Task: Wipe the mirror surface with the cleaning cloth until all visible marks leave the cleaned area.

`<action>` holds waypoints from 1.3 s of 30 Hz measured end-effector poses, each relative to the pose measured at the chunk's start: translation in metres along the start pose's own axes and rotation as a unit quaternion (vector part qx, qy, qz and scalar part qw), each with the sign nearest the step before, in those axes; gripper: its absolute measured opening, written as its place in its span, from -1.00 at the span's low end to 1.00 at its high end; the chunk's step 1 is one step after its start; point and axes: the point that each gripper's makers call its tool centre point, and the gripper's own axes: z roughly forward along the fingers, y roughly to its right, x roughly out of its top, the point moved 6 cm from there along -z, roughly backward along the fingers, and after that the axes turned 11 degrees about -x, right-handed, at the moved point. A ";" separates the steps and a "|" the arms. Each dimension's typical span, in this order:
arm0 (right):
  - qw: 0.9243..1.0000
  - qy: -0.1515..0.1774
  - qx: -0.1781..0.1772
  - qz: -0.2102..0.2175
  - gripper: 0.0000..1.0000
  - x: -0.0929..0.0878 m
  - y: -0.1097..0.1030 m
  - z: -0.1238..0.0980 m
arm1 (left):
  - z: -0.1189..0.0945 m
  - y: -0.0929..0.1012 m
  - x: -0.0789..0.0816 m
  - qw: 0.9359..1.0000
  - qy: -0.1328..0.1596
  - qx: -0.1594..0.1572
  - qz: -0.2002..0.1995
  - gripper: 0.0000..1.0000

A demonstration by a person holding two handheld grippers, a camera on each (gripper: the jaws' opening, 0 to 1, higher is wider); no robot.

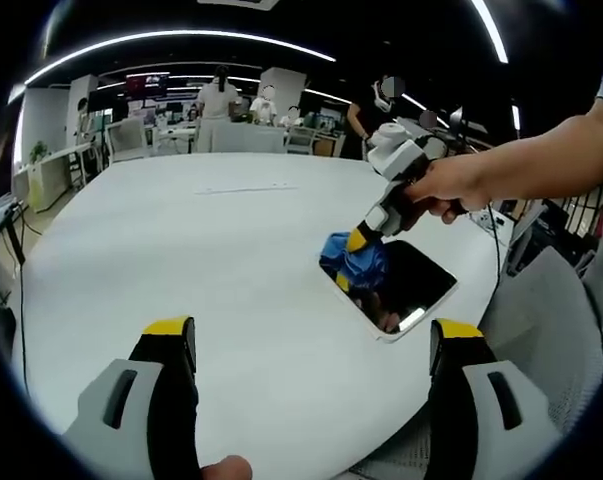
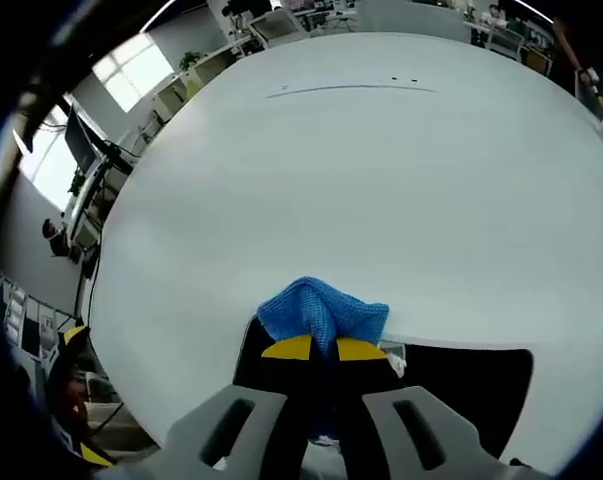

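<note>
While the white round table (image 1: 181, 250) takes up most of both views, the left gripper view alone shows the room behind it: desks, chairs, ceiling light strips and several people standing far back, too small to describe further. Right gripper view instead gives windows and office furniture past the table's far edge, all strongly curved by the lens. Mirror (image 1: 406, 290): dark rectangle with a pale rim, lying flat on the table near its edge; in the right gripper view the mirror (image 2: 461, 385) is cut off at the bottom and partly covered by the tool. Surface reads black with a few bright reflections; marks on it cannot be made out in either view. Right gripper (image 1: 366, 235) enters the left gripper view from the right, held by a person's hand (image 1: 451, 185) with the forearm running off frame, tip angled down onto the mirror's near-left corner. Left gripper (image 1: 311, 345): jaws spread wide, nothing between them, hovering above bare table, well apart from the mirror. Blue cleaning cloth (image 2: 323, 312): bunched, pinched between the yellow-tipped jaws of the right gripper (image 2: 324, 350), resting at the mirror's edge where it meets the table. In the left gripper view the cleaning cloth (image 1: 356, 262) is partly hidden by that gripper's tip.
</note>
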 end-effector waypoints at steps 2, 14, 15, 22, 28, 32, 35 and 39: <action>1.000 0.002 -0.003 -0.002 -0.99 0.000 0.000 0.000 | 0.000 0.000 0.001 1.000 0.000 0.002 0.001 0.98; 1.000 -0.004 -0.008 0.021 -0.99 0.002 0.009 0.004 | -0.008 -0.008 0.005 1.000 0.006 0.015 -0.003 0.98; 1.000 -0.003 -0.011 0.016 -0.99 0.001 0.007 0.003 | -0.008 -0.007 0.005 1.000 0.006 0.015 -0.002 0.98; 1.000 0.001 -0.022 0.013 -0.99 -0.002 0.005 0.000 | -0.012 -0.005 0.005 1.000 -0.003 0.010 0.010 0.98; 1.000 0.011 -0.020 0.019 -0.99 -0.011 0.002 -0.004 | -0.012 -0.005 0.007 1.000 -0.001 0.016 0.004 0.98; 1.000 0.014 -0.021 0.010 -0.99 -0.019 -0.002 -0.006 | -0.010 -0.002 0.012 1.000 0.003 0.012 0.013 0.98; 1.000 0.014 -0.018 0.016 -0.99 -0.027 -0.004 -0.009 | -0.009 -0.002 0.013 1.000 0.002 0.013 0.015 0.98; 1.000 0.009 -0.010 0.018 -1.00 -0.040 -0.008 -0.016 | -0.009 0.002 0.014 1.000 0.001 0.011 0.018 0.98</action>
